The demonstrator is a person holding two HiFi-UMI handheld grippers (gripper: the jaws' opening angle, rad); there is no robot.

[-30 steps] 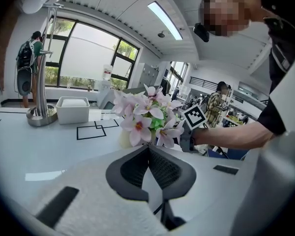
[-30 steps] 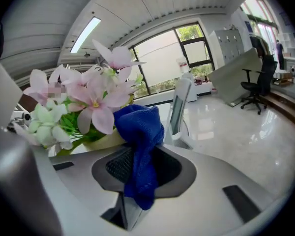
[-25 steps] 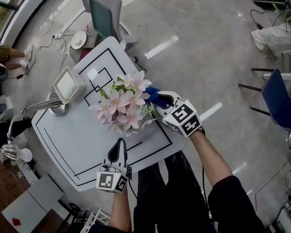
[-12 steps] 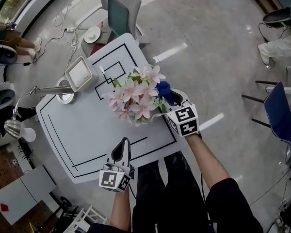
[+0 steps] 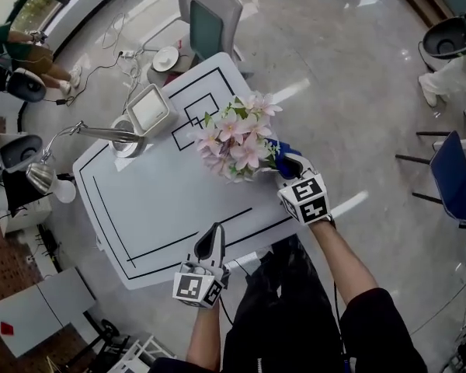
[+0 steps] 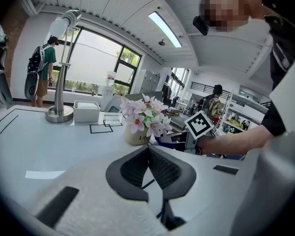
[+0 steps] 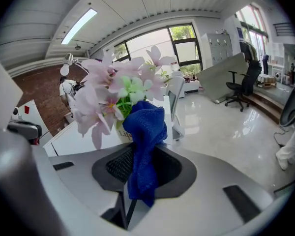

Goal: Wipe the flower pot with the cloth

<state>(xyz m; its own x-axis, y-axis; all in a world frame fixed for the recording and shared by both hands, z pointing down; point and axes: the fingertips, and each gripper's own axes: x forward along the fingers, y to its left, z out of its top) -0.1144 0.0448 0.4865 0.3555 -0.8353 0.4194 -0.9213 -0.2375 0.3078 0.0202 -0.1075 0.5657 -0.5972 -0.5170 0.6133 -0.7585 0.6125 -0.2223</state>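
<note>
A white table [image 5: 140, 216] bears black outlined squares [image 5: 194, 115]; a lamp [image 5: 109, 133] stands near its far left edge, base just beside a white square box [image 5: 149, 109], head [image 5: 43, 179] hanging past the table's left side; a grey chair [image 5: 210, 14] sits at the far corner; a round white disc [image 5: 168, 58] and cables [image 5: 101, 72] lie on the glossy floor [image 5: 334, 68] near it; a blue chair [image 5: 462, 177] stands well apart at right; a person [image 6: 39, 70] with a backpack stands by the windows [image 6: 93, 63].
</note>
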